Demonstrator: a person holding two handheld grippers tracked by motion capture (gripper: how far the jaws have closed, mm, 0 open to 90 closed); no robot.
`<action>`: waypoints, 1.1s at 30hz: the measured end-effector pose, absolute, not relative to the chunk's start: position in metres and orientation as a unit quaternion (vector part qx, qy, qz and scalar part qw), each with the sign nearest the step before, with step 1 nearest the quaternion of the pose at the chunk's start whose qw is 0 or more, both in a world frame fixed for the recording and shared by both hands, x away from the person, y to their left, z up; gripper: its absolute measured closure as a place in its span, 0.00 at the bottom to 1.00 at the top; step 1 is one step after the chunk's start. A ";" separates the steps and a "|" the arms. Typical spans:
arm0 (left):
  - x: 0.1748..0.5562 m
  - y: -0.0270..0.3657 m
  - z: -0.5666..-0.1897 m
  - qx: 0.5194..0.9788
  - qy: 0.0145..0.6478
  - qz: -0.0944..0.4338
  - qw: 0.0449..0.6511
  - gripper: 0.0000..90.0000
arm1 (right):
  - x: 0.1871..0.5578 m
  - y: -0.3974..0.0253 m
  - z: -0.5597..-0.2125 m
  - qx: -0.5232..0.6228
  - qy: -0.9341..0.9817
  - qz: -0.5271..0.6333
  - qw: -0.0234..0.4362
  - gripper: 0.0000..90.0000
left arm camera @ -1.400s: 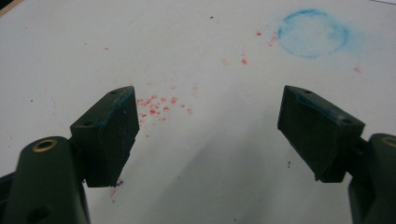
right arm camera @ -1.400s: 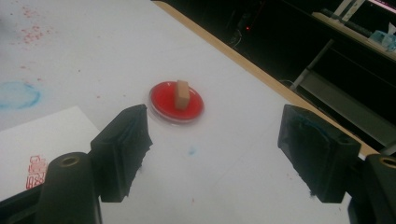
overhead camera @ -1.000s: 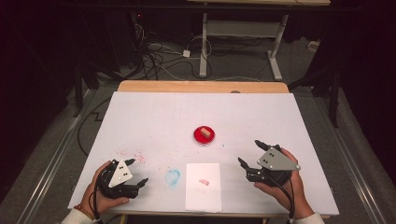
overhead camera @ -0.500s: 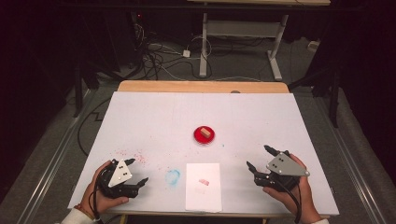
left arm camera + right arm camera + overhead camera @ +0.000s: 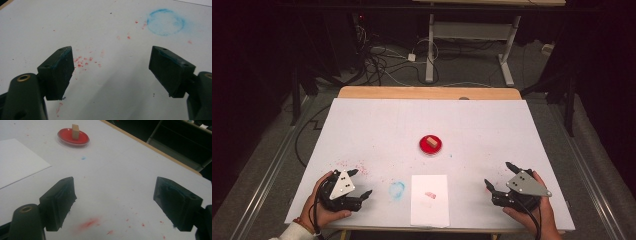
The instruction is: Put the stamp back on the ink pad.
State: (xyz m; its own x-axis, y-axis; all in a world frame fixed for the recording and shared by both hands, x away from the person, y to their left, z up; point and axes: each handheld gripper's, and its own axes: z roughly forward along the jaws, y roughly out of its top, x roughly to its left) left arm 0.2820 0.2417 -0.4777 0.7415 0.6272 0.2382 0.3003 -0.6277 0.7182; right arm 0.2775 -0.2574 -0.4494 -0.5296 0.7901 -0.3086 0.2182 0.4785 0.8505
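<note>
Both grippers' jaws spread and empty, well apart from the red dish [image 5: 430, 145] with its block [image 5: 431, 142].

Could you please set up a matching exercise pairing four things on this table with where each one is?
Things:
1. block
2. sheet
3. blue ring
4. right gripper

Places:
A. beside the sheet, on the left gripper's side
B. near the table's right front corner
C. standing in the red dish
D. at the front edge, between the two grippers

Pairs: 1-C, 2-D, 3-A, 4-B
</note>
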 end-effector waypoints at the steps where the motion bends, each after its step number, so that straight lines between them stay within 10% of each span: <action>1: 0.282 0.241 -0.477 0.869 0.266 0.241 0.341 0.22 | 0.277 -0.259 -0.451 0.324 0.780 0.397 0.359 0.20; 33: 0.279 0.229 -0.476 0.877 0.241 0.243 0.336 0.21 | 0.261 -0.270 -0.464 0.330 0.778 0.405 0.350 0.20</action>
State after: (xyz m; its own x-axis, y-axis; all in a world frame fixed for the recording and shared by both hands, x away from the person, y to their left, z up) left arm 0.2786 0.2288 -0.4762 0.7661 0.5857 0.2646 0.2585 -0.6578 0.7074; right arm 0.2606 -0.2701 -0.4636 -0.5374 0.7968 -0.2764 0.2299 0.4537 0.8610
